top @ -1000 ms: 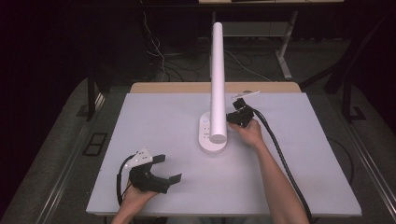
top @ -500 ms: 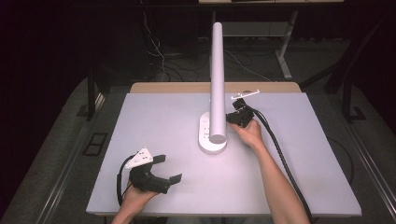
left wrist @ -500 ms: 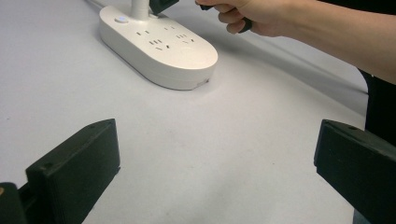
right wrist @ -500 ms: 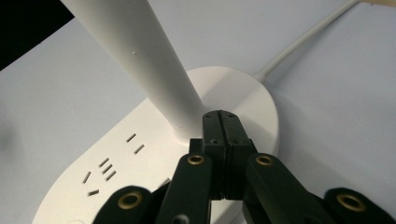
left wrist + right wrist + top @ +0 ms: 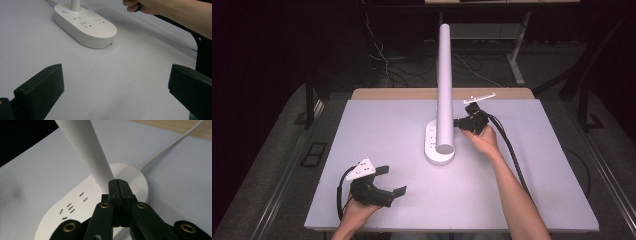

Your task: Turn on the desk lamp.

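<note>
Black jaws of the right gripper (image 5: 119, 185) are pressed together, empty, in the lower centre, just before the white lamp post (image 5: 86, 147). The socket base (image 5: 75, 205) spreads below on the white table (image 5: 180, 195). The left gripper (image 5: 384, 182), lower left, is spread wide.

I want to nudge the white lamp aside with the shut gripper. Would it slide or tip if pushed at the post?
The lamp probably tips if pushed high: its post is tall over a modest oval base. Pushed low, where the right gripper sits, it likely slides on the smooth table. Its cord may drag a little.
</note>
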Motion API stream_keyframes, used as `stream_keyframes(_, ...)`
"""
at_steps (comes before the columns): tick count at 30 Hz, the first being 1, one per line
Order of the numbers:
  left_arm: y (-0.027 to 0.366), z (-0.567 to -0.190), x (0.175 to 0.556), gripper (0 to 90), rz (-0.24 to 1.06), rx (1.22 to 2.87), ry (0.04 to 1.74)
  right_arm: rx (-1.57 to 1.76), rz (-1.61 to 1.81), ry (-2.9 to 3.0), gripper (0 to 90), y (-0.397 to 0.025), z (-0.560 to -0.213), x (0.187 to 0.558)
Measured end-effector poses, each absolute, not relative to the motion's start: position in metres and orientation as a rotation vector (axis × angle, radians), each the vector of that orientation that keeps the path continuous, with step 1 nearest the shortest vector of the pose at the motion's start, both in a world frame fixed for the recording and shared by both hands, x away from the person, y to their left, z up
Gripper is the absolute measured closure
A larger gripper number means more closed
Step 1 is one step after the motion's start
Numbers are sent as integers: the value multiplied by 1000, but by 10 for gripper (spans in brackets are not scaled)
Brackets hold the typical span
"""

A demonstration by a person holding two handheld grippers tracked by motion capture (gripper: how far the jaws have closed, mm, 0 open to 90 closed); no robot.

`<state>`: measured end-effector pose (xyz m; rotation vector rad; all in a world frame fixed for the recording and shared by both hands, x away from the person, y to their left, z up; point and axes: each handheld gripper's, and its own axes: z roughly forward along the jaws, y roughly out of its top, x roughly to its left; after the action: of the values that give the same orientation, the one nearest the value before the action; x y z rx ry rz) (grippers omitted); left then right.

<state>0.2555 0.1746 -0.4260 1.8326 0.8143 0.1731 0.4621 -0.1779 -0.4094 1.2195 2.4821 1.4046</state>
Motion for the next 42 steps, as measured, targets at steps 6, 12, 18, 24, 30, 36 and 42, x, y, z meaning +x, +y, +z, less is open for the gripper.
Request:
stream_keyframes(6, 175, -426, 256, 0, 172, 1831, 816, 1192, 1410, 2478, 899, -183, -398, 457)
stream_keyframes(12, 175, -426, 256, 0, 173, 1828, 820, 1180, 1408, 2490, 898, -188, -390, 447)
stream_keyframes(18, 175, -426, 255, 0, 174, 1827, 819, 1159, 1397, 2486, 898, -195, -384, 438)
stream_keyframes(24, 175, -426, 255, 0, 175, 1820, 824, 1144, 1405, 2476, 898, -208, -377, 424)
stream_keyframes(30, 173, -426, 255, 0, 175, 1820, 820, 1141, 1417, 2468, 870, -221, -373, 410)
stream_keyframes(36, 172, -426, 255, 0, 174, 1823, 818, 1168, 1433, 2452, 837, -236, -371, 394)
stream_keyframes(42, 172, -426, 255, 0, 175, 1826, 817, 1197, 1446, 2421, 656, -248, -367, 374)
